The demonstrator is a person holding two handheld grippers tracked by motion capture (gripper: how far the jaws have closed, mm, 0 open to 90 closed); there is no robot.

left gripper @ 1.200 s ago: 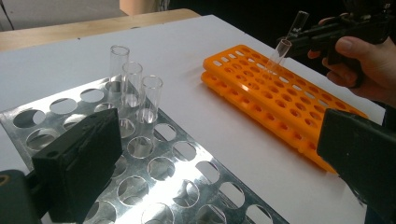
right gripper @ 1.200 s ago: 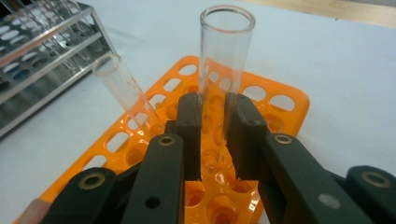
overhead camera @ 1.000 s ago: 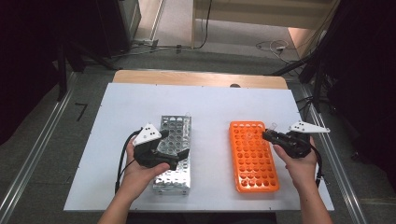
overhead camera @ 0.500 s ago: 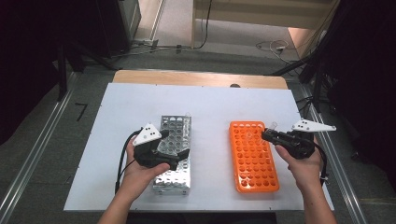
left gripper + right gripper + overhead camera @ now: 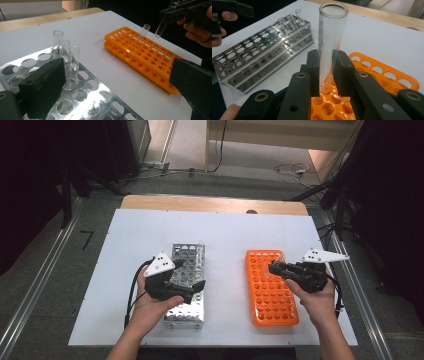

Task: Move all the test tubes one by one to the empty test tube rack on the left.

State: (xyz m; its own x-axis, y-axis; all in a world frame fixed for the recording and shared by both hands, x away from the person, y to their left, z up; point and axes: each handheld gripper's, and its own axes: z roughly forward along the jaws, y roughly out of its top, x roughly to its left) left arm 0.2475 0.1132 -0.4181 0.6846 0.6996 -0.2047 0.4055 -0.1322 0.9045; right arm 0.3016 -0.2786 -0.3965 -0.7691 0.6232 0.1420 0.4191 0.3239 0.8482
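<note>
Clear glass tube (image 5: 329, 42), round-mouthed and smooth, stands pinched between the right gripper (image 5: 326, 72) jaws, above the orange plastic rack (image 5: 387, 75); left gripper (image 5: 117, 82) spread over perforated steel rack (image 5: 82, 100).

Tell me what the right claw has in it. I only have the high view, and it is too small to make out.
Observer: The right claw is shut on a clear glass test tube, open end up.
Operator: Report the orange rack.
Observer: The left gripper view shows one lone tube standing in the orange rack, near its far end.
Operator: Now check the metal rack.
Observer: Three tubes stand together at one end of the metal rack.
</note>
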